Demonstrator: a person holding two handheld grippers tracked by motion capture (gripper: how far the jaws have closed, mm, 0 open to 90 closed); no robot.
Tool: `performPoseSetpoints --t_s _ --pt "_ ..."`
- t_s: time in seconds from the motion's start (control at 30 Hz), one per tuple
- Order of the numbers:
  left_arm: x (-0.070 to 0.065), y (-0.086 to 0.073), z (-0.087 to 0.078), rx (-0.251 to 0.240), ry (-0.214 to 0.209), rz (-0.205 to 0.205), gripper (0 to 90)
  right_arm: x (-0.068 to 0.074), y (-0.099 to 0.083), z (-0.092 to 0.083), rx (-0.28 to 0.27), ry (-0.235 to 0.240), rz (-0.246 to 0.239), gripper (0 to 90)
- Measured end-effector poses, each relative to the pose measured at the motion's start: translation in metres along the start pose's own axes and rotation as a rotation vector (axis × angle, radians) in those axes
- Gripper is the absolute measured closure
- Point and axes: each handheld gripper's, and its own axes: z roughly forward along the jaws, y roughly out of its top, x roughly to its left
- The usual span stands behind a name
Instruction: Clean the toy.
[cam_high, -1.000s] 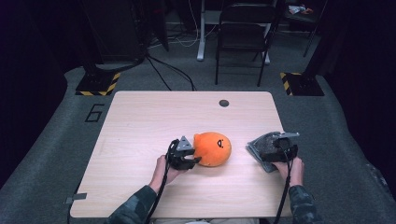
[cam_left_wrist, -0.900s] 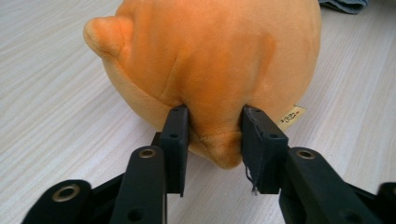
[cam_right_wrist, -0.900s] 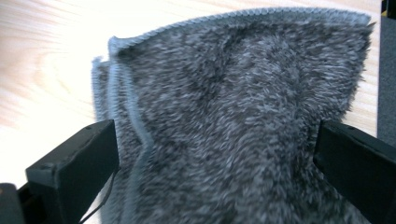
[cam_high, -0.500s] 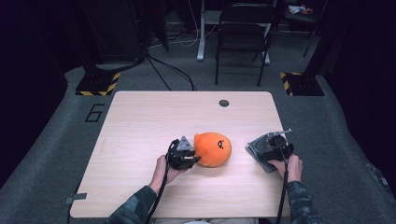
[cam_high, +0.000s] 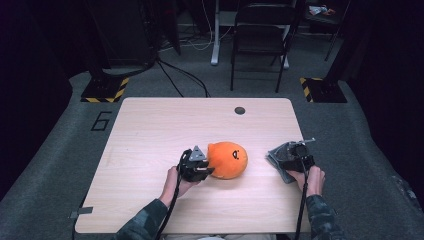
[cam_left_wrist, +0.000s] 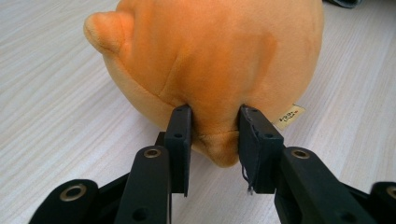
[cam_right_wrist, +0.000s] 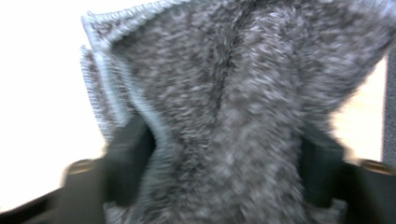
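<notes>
Orange plush (cam_left_wrist: 205, 65) sits on bench (cam_high: 150, 130) right ahead of left claw (cam_left_wrist: 215, 123), pinched w/ jaws sunk into a low fold; likely soft, light, squashy, so best held at that bulge. Grey cloth (cam_right_wrist: 233, 112) bunched betw. right claw (cam_right_wrist: 224, 163) jaws, just been closing, pads now pressing it; prob. limp, grippy.

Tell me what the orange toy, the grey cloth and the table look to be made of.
Orange plush toy: soft short-pile fabric, matte, with stitched seams and a sewn-in label; it dents between the jaws, so it is probably stuffed. Grey cloth: fuzzy, towel-like textile with a stitched hem, possibly microfibre. Table: pale wood-grain top, smooth, likely laminate.
</notes>
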Motion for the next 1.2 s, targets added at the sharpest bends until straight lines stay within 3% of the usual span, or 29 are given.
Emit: performPoseSetpoints --t_s 0.07,0.1,0.27,0.4,0.43,0.57,0.73,0.93,1.2 --pt "0.0 0.0 0.0 0.001 0.0 -0.001 67.3 -0.002 0.0 0.0 -0.009 0.005 -0.004 40.4" --pt "0.0 0.0 0.0 0.003 0.0 -0.002 67.8 -0.006 -0.002 -0.001 -0.029 0.004 0.019 46.3" --pt "-0.001 0.0 0.0 0.002 0.001 -0.004 69.1 -0.007 -0.002 -0.003 -0.03 0.01 0.037 61.4" --pt "-0.003 0.0 0.0 -0.012 0.007 -0.001 71.7 -0.003 -0.001 -0.003 -0.049 0.004 -0.002 70.8" --pt "-0.003 0.0 -0.001 -0.019 0.011 0.004 72.6 -0.002 -0.001 -0.003 -0.047 0.0 -0.022 71.6" --pt "-0.005 0.001 -0.002 -0.032 0.018 0.008 75.7 -0.001 0.0 -0.006 -0.046 0.013 -0.026 73.0" --pt "-0.006 0.003 -0.003 -0.044 0.019 0.011 77.9 0.004 0.003 -0.015 -0.09 0.039 -0.053 73.2" --pt "-0.006 0.004 -0.004 -0.059 0.014 0.01 78.2 0.011 0.011 -0.038 -0.175 0.124 -0.023 73.0" --pt "-0.006 0.006 -0.003 -0.075 0.009 0.014 78.1 0.033 0.021 -0.068 -0.258 0.219 -0.053 72.9"
